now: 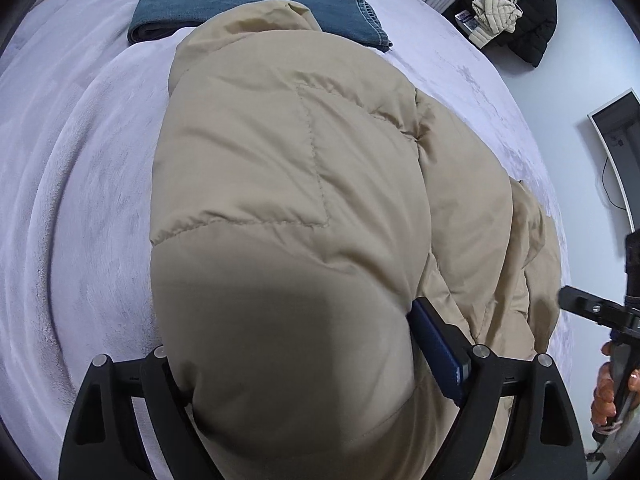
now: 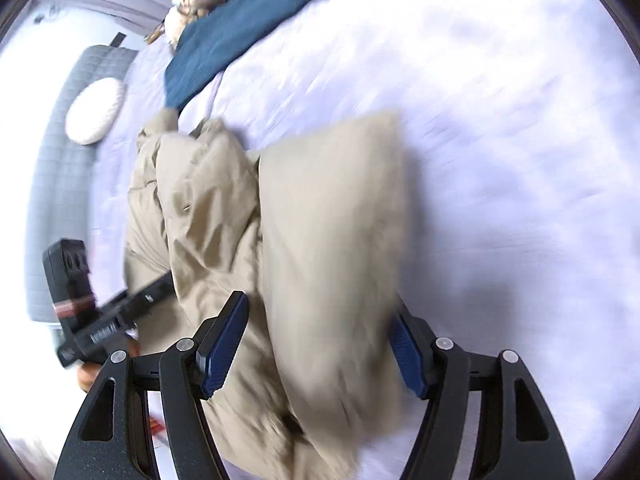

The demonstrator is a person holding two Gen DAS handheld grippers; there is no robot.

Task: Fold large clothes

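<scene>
Holding the puffy tan padded coat (image 1: 288, 184) in both claws — left claw (image 1: 292, 364) and right claw (image 2: 320, 340) clamped on thick folds — I should lay it flat on the pale purple fuzzy bed cover (image 1: 80, 200).

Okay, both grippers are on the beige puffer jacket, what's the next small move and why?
Probably lower both ends onto the bed and let go: the left gripper and right gripper each straddle a thick fold of the beige puffer jacket, already doubled over.

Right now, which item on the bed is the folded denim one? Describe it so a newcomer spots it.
On the pale lilac bed cover, look past the puffy beige jacket to its far end. The folded blue jeans lie flat there, the only dark blue denim, with a stitched hem.
</scene>
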